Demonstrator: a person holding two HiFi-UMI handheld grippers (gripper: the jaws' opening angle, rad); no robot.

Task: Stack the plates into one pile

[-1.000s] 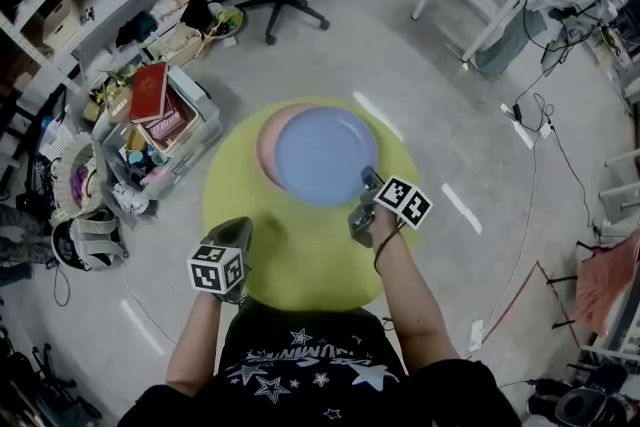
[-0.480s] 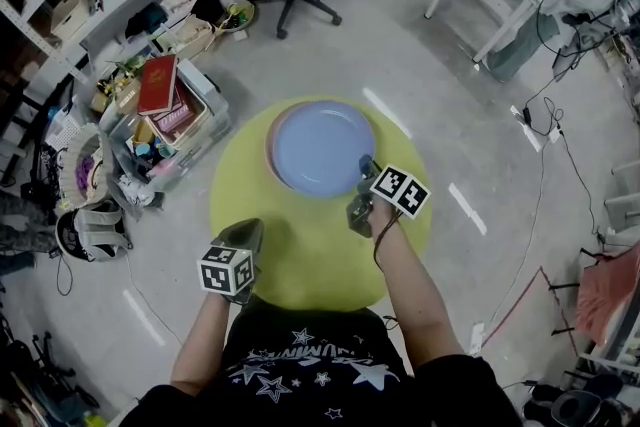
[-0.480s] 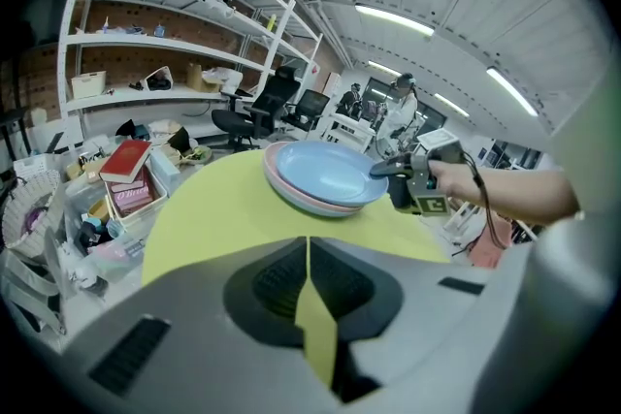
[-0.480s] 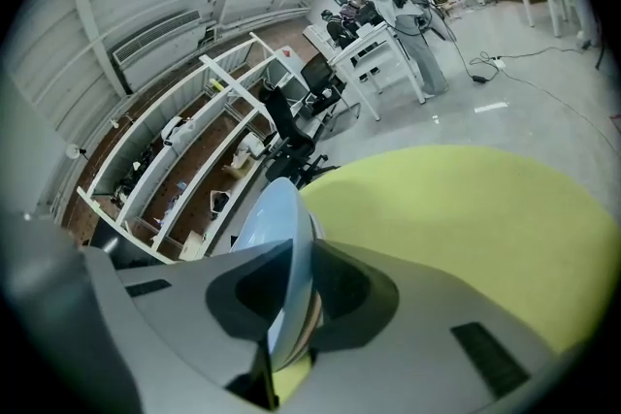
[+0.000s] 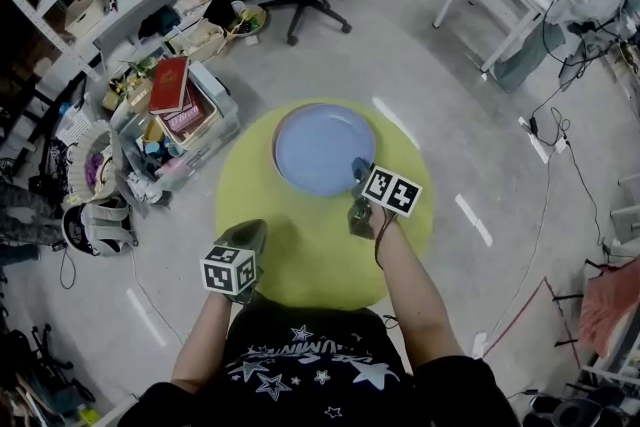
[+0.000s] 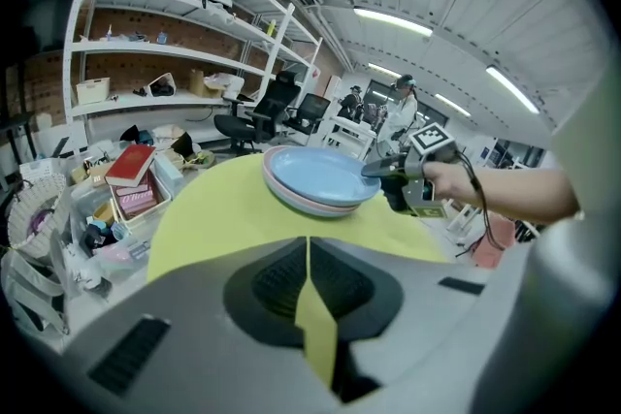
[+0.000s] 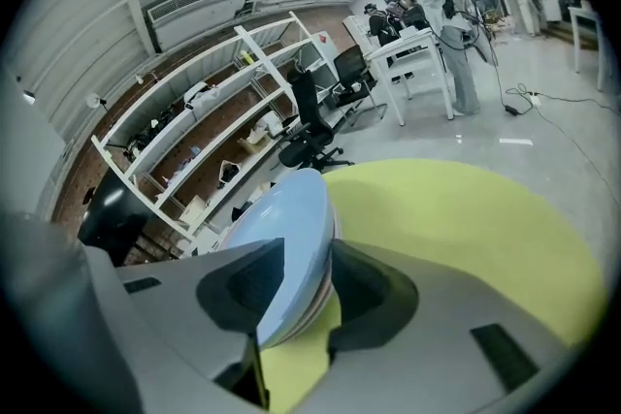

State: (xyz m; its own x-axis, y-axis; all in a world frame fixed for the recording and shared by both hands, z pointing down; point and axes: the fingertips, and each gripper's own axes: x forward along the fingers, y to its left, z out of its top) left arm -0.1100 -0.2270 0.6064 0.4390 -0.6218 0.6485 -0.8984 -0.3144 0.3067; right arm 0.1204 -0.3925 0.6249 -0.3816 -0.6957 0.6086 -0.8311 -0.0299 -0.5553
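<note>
**Rim could snag on withdrawal**

The blue plate (image 5: 320, 147) lies on the pink plate (image 6: 282, 195) on the yellow table (image 5: 300, 260). Jaws of the right gripper (image 5: 358, 173) have just been opening, with the rim between them. A skewed pull-back could drag it. The left gripper (image 5: 246, 233) is closed and empty.

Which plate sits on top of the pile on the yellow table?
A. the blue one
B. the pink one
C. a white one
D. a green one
A: the blue plate lies uppermost, and only the edge of the pink plate shows beneath it on the yellow table.
</note>
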